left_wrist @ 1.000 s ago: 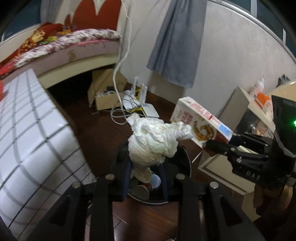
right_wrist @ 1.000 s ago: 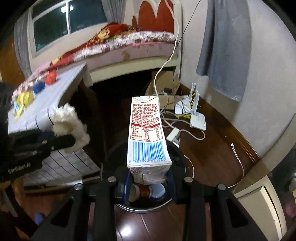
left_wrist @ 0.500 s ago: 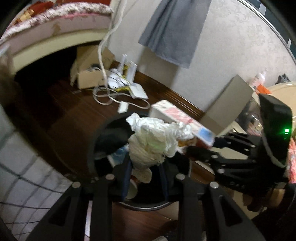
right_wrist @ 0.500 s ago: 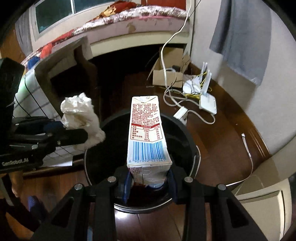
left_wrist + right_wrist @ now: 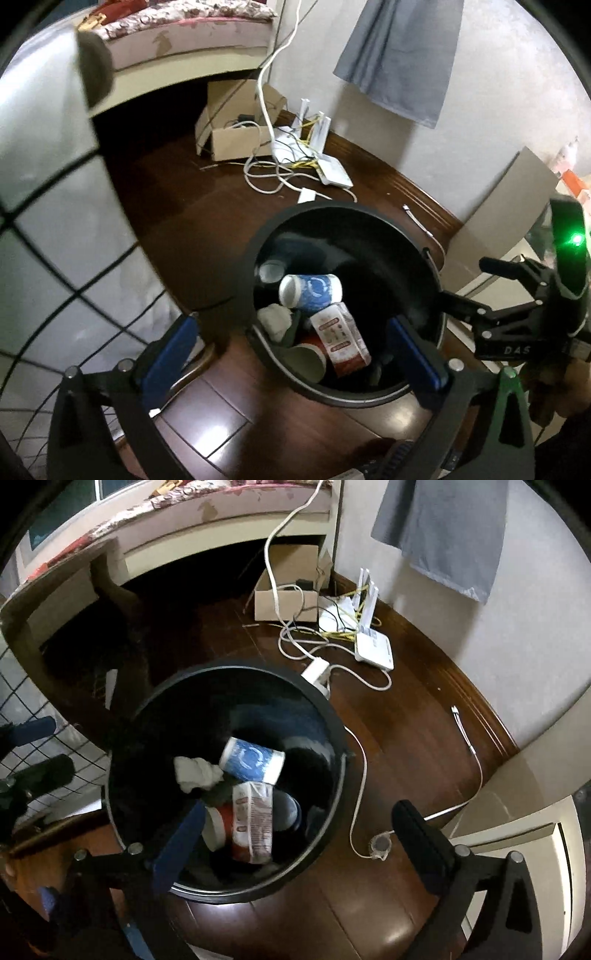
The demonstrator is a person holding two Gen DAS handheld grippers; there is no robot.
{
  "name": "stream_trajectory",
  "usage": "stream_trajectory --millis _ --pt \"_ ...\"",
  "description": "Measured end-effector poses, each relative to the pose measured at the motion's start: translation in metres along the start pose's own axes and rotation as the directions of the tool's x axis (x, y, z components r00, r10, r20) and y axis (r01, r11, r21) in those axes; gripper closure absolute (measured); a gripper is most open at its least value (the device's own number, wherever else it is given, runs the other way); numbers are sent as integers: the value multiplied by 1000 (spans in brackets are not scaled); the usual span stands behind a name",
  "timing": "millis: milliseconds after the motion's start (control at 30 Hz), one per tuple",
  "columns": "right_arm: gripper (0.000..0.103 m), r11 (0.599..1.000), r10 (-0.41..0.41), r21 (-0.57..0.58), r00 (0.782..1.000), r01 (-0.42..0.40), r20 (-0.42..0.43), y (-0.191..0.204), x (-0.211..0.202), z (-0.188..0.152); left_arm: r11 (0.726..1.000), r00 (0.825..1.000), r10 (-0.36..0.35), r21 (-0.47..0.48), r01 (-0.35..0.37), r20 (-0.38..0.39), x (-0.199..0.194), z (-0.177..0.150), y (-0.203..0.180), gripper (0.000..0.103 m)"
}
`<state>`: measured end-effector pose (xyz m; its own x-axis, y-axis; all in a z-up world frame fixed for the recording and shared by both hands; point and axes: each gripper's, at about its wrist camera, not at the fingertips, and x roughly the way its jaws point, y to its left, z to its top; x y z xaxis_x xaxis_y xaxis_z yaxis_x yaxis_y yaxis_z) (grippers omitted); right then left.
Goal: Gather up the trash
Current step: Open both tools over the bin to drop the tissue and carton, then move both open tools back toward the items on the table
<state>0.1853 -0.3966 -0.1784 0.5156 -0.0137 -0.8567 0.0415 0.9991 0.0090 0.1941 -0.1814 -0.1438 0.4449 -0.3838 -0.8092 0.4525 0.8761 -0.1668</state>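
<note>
Bin (image 5: 406,236), black and round, holds the milk carton (image 5: 340,338) and crumpled tissue (image 5: 275,319) beside a blue paper cup (image 5: 310,290); both drops look done; left gripper (image 5: 295,343) and right gripper (image 5: 295,834) have just sprung apart, empty above it.

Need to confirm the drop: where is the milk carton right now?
In both wrist views the milk carton lies inside the black bin, just below the blue paper cup, with the crumpled tissue to its left.
</note>
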Motion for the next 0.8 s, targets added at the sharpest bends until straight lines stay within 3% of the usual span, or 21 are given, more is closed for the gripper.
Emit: stream_trajectory --millis 333,800 --pt "1 999 22 -37 999 -20 48 25 -23 -2 999 998 51 -8 -51 28 -19 -7 2 1" --pt "1 998 47 -43 988 -41 146 63 -86 0 990 984 136 -63 -129 112 -97 -18 31 1"
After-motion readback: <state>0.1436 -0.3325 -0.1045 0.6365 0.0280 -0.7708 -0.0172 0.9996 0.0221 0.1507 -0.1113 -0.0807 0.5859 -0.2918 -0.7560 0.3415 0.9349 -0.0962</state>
